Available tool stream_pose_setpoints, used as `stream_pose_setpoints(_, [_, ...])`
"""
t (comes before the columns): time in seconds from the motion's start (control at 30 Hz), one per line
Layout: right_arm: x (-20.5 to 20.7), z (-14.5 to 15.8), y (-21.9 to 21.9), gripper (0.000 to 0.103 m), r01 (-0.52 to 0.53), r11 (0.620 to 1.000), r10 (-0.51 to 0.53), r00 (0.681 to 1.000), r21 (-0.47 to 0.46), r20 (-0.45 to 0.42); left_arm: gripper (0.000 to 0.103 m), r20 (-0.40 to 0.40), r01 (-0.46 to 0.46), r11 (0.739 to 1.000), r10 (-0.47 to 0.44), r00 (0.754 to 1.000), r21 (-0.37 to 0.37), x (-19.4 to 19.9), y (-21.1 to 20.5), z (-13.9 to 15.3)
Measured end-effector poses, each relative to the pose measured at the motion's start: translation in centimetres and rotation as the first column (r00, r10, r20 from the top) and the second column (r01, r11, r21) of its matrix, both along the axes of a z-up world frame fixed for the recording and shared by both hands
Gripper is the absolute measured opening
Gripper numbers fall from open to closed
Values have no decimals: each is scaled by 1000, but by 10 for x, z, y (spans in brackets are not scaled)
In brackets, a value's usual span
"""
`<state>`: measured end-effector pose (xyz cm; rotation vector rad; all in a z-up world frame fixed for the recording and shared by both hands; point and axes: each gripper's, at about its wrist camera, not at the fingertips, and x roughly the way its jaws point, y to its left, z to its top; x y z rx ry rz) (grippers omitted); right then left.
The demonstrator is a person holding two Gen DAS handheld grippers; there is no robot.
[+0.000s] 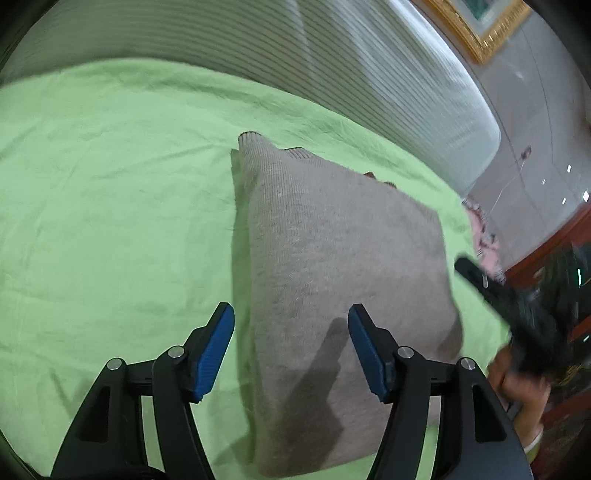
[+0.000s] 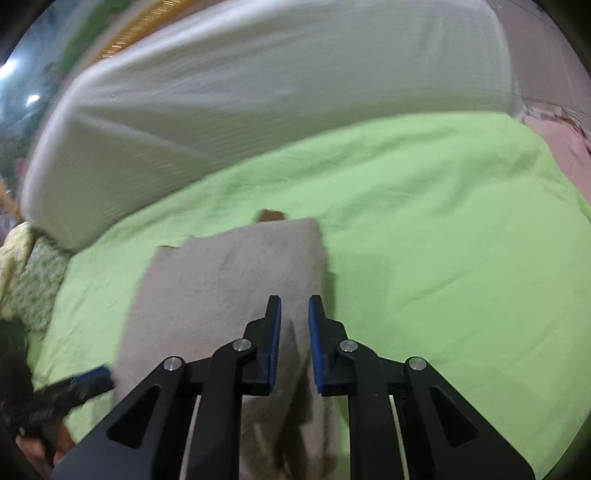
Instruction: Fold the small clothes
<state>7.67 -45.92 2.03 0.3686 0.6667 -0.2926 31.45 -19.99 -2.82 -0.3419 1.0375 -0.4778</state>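
A folded beige knit garment [image 1: 332,266] lies on the green sheet [image 1: 110,206]; it also shows in the right wrist view [image 2: 229,280]. My left gripper [image 1: 291,332] is open wide and empty, hovering over the garment's near left edge. My right gripper [image 2: 294,317] has its jaws a narrow gap apart with nothing between them, above the garment's near right edge. The right gripper appears blurred at the right in the left wrist view [image 1: 517,306]. The left gripper shows at the lower left in the right wrist view [image 2: 74,387].
A white ribbed mattress or cushion [image 2: 258,92] stands behind the green sheet [image 2: 461,240]. A pink cloth [image 2: 561,155] lies at the far right. A floral fabric [image 2: 29,280] sits at the left. A gold picture frame [image 1: 480,33] and dark wood furniture [image 1: 554,251] are nearby.
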Motion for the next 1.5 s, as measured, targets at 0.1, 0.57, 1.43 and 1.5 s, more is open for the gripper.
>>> stream_pose_setpoints(0.1, [-14,-7,29,46,-65,997,64,997,-31,-36,65,-28,-2,1000,2,1000,-8,5,-4,-3])
stream_pose_setpoints(0.57, [-57,-23,10,58,26,1000,-26,997,-2,-71,78,-67,7,999,-10,998,-43,17,-9,-20])
stream_pose_setpoints(1.43, [-2,-12,45,37,-185,933,160,982,309,105,41,10,-115,968,120,993,-222,-30,63,12])
stream_pose_setpoints(1.5, [6,-6,70,36,-230,921,200,972,313,125,41,10,-146,964,152,988,-222,-48,91,18])
